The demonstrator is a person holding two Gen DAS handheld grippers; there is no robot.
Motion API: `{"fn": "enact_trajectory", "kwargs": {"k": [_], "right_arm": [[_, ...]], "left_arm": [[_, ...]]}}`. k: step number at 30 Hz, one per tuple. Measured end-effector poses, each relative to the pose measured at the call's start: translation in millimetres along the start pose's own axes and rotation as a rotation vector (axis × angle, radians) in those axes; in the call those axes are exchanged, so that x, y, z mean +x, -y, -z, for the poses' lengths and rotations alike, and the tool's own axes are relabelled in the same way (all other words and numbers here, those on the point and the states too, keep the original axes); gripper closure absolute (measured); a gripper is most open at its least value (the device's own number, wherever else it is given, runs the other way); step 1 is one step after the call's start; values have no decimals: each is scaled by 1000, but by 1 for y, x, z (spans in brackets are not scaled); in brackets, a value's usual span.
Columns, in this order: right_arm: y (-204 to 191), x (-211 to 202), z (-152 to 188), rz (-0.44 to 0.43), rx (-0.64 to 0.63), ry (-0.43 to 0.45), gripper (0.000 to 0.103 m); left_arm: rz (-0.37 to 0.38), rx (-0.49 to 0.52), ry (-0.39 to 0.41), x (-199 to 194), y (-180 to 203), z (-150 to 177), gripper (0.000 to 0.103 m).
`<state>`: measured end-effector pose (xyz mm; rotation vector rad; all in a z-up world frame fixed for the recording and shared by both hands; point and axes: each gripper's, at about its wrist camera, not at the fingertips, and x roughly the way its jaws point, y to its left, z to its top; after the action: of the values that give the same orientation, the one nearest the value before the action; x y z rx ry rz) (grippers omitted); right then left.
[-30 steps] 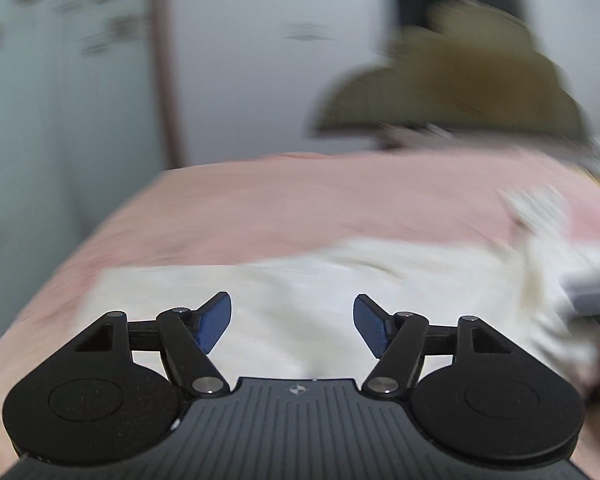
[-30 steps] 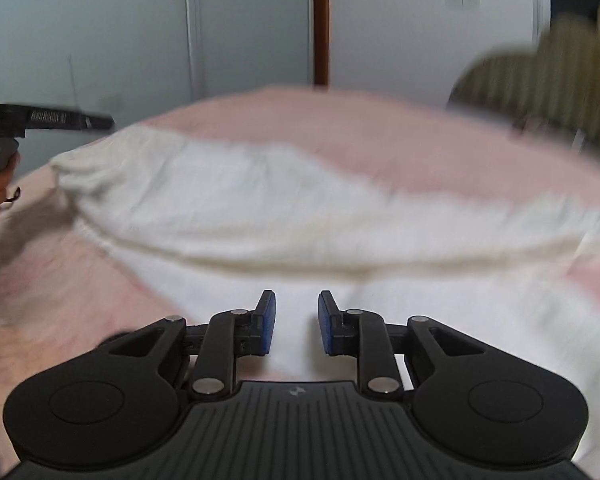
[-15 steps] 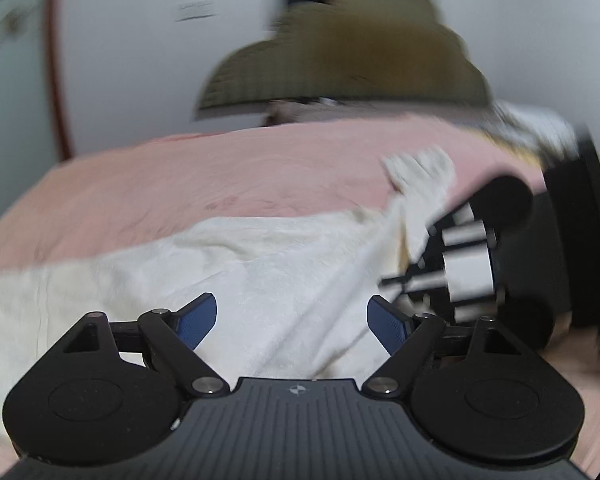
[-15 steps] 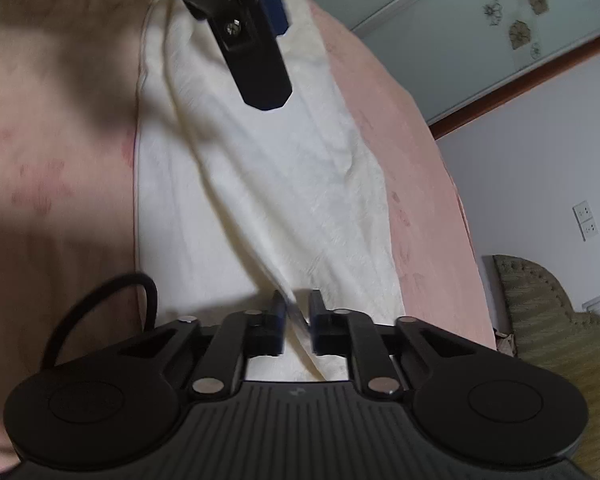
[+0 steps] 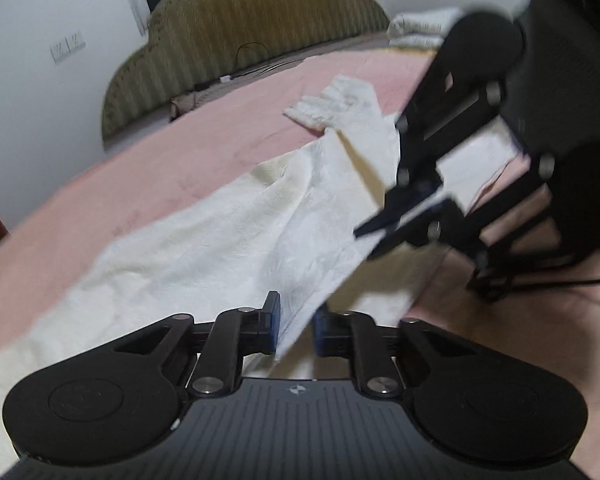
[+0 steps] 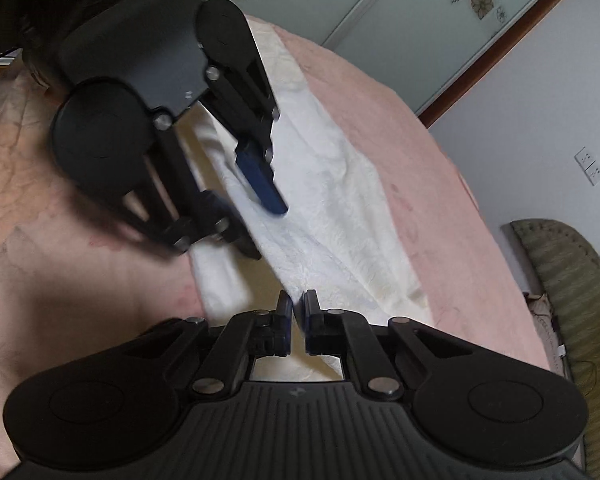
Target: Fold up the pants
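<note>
Cream pants [image 5: 260, 220] lie stretched along a pink bed. A raised edge of them runs between the two grippers. My left gripper [image 5: 297, 320] is low at that edge, and its jaws are closing with the fold between the blue pads. A thin gap still shows beside the right pad. In the right wrist view, the left gripper [image 6: 266, 234] straddles the pants [image 6: 340, 200]. My right gripper [image 6: 297, 306] is shut on the same edge closer to the waist. From the left wrist view, the right gripper [image 5: 364, 246] pinches the cloth and lifts it off the bed.
The pink bedspread [image 5: 180, 152] surrounds the pants. An olive padded headboard [image 5: 240, 32] stands at the far end, with a thin cable [image 5: 256, 68] in front of it. More white cloth [image 5: 420, 24] is piled at the far right. A pale wardrobe [image 6: 380, 8] stands beyond the bed.
The left gripper dropped to the pants' raised edge and its jaws narrowed from wide open around it. The right gripper rolled over and shut on the cloth.
</note>
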<state>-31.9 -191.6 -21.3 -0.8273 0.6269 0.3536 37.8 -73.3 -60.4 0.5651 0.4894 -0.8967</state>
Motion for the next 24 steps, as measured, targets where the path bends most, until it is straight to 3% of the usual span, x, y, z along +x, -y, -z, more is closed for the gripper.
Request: {"fn": "enact_trajectory", "kwargs": {"k": [7, 8, 9, 11, 13, 16, 18, 20, 24], "right_arm": [[-9, 1, 2, -66, 35, -20, 98], [-11, 3, 3, -66, 41, -21, 98], [-10, 6, 4, -62, 54, -23, 98], [-6, 11, 7, -51, 107, -6, 97], [-2, 7, 12, -51, 163, 13, 95], [13, -14, 27, -91, 280, 53, 93], [25, -39, 49, -96, 426, 87, 93], [46, -58, 78, -29, 597, 107, 93], [81, -104, 164, 155, 1114, 155, 92]], "left_arm": [[46, 13, -28, -1, -4, 9, 85], [48, 4, -28, 1, -6, 9, 76], [49, -10, -24, 0, -8, 9, 76], [49, -41, -18, -4, -11, 8, 63], [80, -69, 7, -16, -14, 5, 36], [164, -118, 82, -37, -18, 0, 28], [214, -165, 124, -41, -24, -7, 27], [231, -238, 145, -36, -30, -13, 27], [154, -345, 147, -6, -41, -25, 27]]}}
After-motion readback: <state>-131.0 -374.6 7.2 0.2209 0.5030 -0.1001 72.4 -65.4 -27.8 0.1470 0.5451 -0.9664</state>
